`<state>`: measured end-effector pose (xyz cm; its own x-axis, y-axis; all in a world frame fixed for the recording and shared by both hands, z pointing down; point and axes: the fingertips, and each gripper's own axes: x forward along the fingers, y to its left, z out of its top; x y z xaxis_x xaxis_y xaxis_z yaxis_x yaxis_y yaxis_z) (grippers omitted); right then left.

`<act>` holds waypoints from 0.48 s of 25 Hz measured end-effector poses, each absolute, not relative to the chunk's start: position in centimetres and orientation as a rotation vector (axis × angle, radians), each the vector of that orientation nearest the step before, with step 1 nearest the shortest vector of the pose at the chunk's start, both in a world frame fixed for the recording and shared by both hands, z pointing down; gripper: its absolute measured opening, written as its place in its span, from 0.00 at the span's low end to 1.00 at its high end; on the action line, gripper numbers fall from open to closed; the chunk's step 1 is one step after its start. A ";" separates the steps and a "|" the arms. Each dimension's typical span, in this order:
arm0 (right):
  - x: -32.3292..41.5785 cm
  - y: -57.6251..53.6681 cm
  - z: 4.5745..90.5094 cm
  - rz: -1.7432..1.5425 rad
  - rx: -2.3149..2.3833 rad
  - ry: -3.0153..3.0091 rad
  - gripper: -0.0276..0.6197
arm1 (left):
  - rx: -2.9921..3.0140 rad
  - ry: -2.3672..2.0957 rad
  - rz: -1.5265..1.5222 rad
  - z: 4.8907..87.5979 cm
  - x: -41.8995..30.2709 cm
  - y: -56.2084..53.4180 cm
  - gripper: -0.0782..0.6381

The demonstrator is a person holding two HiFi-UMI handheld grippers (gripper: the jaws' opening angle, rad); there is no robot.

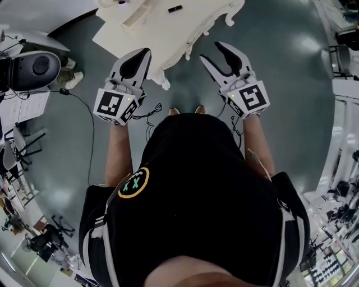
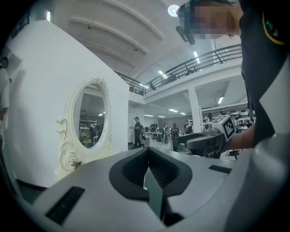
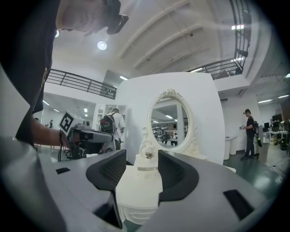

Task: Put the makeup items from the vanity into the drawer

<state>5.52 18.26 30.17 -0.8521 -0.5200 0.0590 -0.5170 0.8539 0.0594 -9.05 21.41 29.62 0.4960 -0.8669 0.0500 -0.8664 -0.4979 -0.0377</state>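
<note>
our left gripper (image 1: 147,51) is closed and empty, our right gripper (image 1: 212,51) half open, holding nothing; reaching far across the vanity (image 1: 168,33), we risk knocking the dark makeup item (image 1: 175,9) off.

A tall white partition (image 3: 133,106) stood on a grey-green floor (image 3: 267,170) in a large, bright hall. Just left of the partition, a person wearing a backpack (image 3: 110,124) stood facing away. Well to the right of the partition, a person in dark clothes and a cap (image 3: 249,131) stood side-on. Above the partition and to its left, a railed balcony (image 3: 81,84) ran along the wall. Higher still on that side, a round ceiling lamp (image 3: 101,45) glowed.
</note>
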 end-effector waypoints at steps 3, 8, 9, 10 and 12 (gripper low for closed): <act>5.7 18.3 30.0 -0.027 0.809 -2.974 0.47 | -2.712 1.573 -0.097 29.6 -9.0 21.4 0.14; 5.7 18.3 29.9 -0.020 0.794 -2.980 0.70 | -2.717 1.575 -0.093 29.7 -8.9 21.4 0.14; 5.6 18.2 30.0 -0.029 0.787 -2.976 0.77 | -2.717 1.575 -0.094 29.7 -8.9 21.4 0.14; 5.5 18.2 30.2 -0.039 0.779 -2.970 0.84 | -2.716 1.574 -0.095 29.7 -8.9 21.4 0.14; 5.4 18.1 30.5 -0.052 0.767 -2.961 0.95 | -2.714 1.572 -0.097 29.8 -8.8 21.4 0.14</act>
